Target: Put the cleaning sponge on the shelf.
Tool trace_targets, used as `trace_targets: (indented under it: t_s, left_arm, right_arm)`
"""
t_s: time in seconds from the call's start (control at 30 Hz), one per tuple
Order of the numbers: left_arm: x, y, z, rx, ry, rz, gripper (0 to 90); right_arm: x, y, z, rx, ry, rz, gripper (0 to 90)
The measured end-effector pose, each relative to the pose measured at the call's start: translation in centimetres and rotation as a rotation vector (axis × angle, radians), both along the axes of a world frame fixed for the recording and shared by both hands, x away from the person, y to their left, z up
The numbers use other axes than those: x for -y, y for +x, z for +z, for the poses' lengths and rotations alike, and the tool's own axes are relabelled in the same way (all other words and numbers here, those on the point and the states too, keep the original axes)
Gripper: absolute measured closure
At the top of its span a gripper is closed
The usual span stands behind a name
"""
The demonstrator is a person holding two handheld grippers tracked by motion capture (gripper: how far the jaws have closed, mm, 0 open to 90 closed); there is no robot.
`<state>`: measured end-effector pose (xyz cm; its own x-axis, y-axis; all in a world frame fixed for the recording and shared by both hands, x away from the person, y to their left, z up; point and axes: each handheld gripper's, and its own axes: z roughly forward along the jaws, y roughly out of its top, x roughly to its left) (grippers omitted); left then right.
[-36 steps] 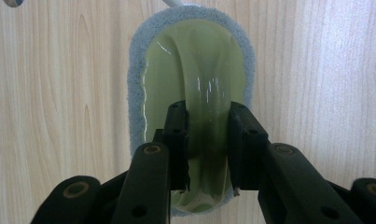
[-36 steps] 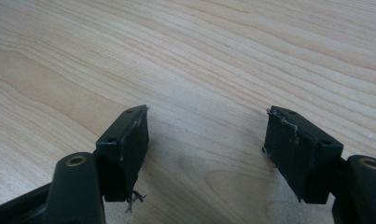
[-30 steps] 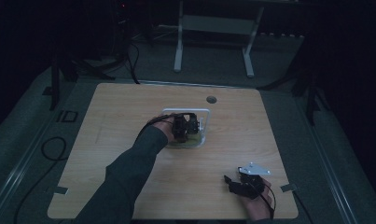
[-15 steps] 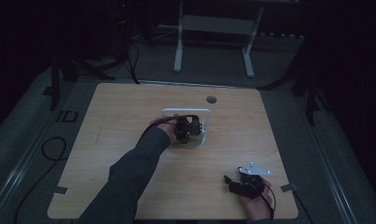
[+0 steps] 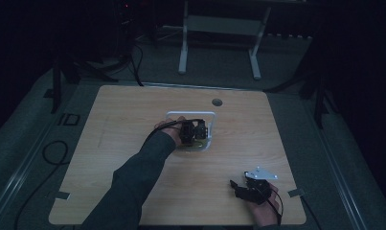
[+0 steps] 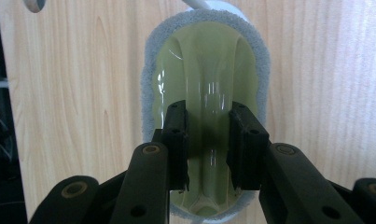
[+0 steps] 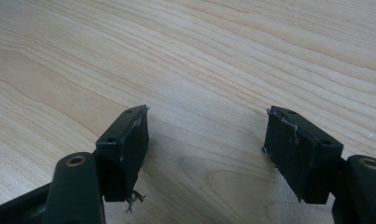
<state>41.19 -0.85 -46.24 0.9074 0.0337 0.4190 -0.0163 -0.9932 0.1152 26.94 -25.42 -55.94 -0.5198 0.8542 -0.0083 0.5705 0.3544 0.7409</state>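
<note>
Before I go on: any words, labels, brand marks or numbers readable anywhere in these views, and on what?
None readable.
Green scrubber with its grey sponge edge, gripped on its raised ridge by the left claw: glare on the plastic, no print visible.
Wooden table: bare grain, no markings.
Right claw, open over the table: pads unmarked.
White frame in the high view: too dark and small to tell.

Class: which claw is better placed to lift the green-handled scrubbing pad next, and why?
Left. The left claw already straddles the ridge of the green-handled grey scrubbing pad, while the right claw sits open over bare wooden table, far off.
</note>
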Motion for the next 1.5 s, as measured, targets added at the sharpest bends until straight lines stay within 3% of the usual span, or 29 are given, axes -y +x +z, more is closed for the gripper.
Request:
trace_targets:
  t_s: [0.43,0.63,0.9,1.17,1.5]
  left_arm:
    - [-0.1,0.4,-0.4,0.047,0.018,0.015,71.1]
    - [-0.2,0.5,-0.3,0.034,-0.016,0.044,66.0]
    - [-0.4,0.2,0.2,0.062,-0.028,0.047,59.9]
    - [-0.7,-0.1,0.9,0.061,-0.058,0.055,57.8]
    - [-1.8,-1.2,2.9,-0.013,-0.144,0.059,58.8]
  right_arm:
    - [0.0,0.0,0.0,0.0,0.001,0.0,29.9]
    - [0.0,0.0,0.0,0.0,0.0,0.0,30.0]
    - [0.0,0.0,0.0,0.0,0.001,0.0,30.0]
    - [0.0,0.0,0.0,0.0,0.0,0.0,30.0]
    - [0.0,0.0,0.0,0.002,-0.001,0.001,29.9]
